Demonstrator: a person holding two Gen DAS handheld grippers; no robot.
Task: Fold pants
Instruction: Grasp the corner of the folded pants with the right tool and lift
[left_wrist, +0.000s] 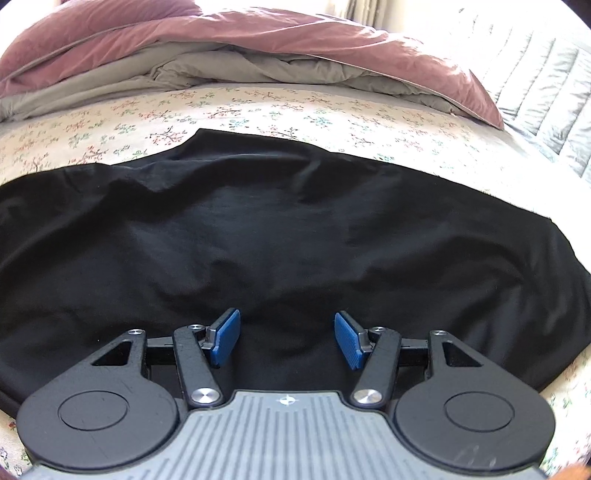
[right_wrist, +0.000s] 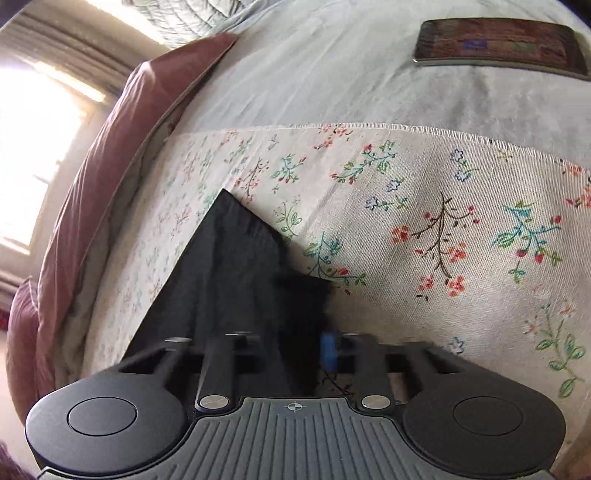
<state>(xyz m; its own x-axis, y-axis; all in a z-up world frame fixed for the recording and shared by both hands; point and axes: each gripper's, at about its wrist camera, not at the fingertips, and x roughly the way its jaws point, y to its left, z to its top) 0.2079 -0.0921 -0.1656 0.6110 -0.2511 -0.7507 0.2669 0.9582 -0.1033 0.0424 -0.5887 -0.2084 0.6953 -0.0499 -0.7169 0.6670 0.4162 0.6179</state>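
Black pants (left_wrist: 277, 229) lie spread flat across a floral sheet (left_wrist: 258, 110) and fill the middle of the left wrist view. My left gripper (left_wrist: 287, 339) hovers over their near part, open, blue pads wide apart with nothing between them. In the right wrist view a corner of the pants (right_wrist: 236, 266) points away from me. My right gripper (right_wrist: 314, 350) is blurred. One blue pad (right_wrist: 328, 350) presses against the cloth's right edge, and the other pad is hidden behind the black fabric. It is shut on that edge.
A pink duvet (left_wrist: 258, 33) with grey lining is bunched along the far side of the bed; it shows as a pink strip (right_wrist: 92, 184) at the left in the right wrist view. A phone (right_wrist: 498, 46) lies on the pale grey quilt (right_wrist: 332, 74) beyond the floral sheet (right_wrist: 443, 221).
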